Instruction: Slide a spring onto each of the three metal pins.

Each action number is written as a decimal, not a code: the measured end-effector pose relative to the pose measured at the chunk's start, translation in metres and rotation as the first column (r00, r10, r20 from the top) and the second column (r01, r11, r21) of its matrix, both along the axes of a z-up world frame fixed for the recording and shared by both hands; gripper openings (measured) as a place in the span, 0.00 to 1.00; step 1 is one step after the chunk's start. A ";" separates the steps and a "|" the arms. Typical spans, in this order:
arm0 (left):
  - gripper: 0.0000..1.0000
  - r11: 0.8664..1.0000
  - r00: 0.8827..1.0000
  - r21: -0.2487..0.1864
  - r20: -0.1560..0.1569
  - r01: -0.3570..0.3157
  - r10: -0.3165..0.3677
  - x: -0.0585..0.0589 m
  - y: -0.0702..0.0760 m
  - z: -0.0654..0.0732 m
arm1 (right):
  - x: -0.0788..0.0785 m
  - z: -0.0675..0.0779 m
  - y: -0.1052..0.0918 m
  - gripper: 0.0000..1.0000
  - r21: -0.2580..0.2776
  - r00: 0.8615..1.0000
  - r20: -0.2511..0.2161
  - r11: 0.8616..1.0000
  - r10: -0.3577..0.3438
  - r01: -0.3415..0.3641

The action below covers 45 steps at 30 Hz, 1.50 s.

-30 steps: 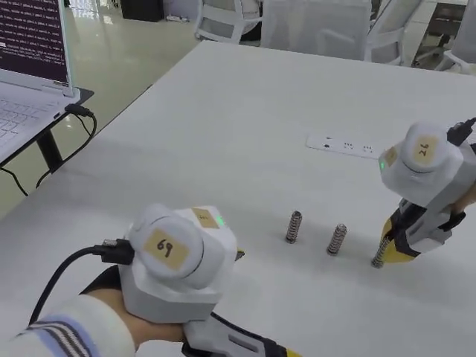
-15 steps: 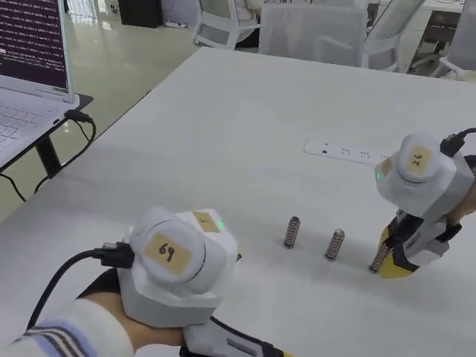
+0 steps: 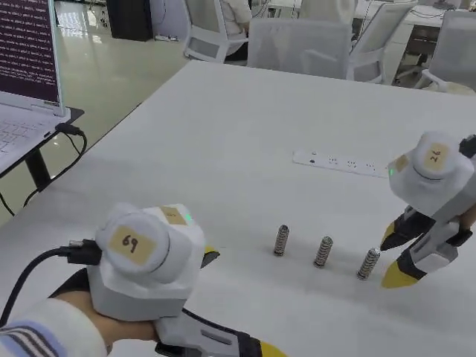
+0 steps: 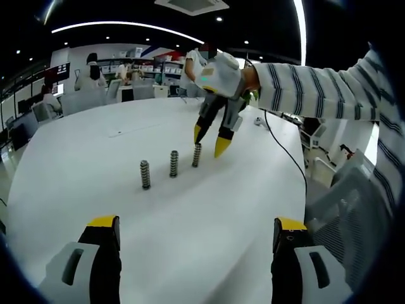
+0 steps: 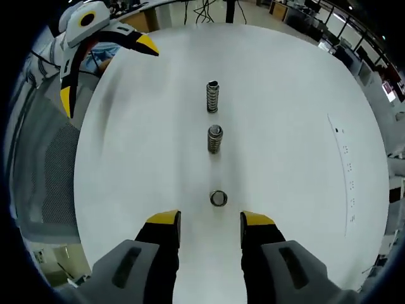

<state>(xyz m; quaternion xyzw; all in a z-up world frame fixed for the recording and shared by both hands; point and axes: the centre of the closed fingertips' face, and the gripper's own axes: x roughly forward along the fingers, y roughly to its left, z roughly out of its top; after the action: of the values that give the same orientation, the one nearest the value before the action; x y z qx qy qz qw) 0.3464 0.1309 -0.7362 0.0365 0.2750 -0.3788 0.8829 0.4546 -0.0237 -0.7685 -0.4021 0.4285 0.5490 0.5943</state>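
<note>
The white counter (image 3: 186, 149) carries three springs, upright in a straight row and apart from one another: the first spring (image 3: 281, 240), the second spring (image 3: 323, 252) and the third spring (image 3: 367, 263). A white power strip (image 3: 341, 163) lies flat well behind the row.

**Pins masked, edges clipping**

Coils of the three springs (image 3: 323, 252), just ahead of the right gripper (image 3: 389, 260), are wrapping the pins and hiding their shafts. The head view's bottom edge is cutting one jaw of the left gripper (image 4: 196, 223). Off that gripper's left, the laptop (image 3: 26, 52) is running out of frame. Beyond the right gripper, the power strip (image 3: 338, 162) sockets are reading too small.
</note>
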 end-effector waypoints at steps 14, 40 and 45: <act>0.98 1.000 1.000 0.017 -0.029 0.008 -0.008 -0.007 0.011 -0.008 | -0.047 0.009 -0.003 0.53 0.279 0.987 -0.071 0.947 -0.146 0.160; 0.98 0.999 0.999 0.021 -0.031 -0.041 0.041 -0.006 0.044 -0.012 | -0.108 0.011 -0.007 0.99 0.571 0.916 -0.106 0.731 -0.387 0.375; 0.98 0.998 0.997 0.015 -0.037 -0.064 0.065 -0.006 0.047 -0.013 | -0.111 0.006 -0.010 0.99 0.591 0.888 -0.088 0.694 -0.451 0.411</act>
<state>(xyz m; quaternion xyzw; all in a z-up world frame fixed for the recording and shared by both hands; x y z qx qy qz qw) 0.3405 0.1775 -0.7487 0.0267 0.2951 -0.3489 0.8891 0.3431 -0.0341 -0.7621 -0.1006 0.2973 0.4872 0.8149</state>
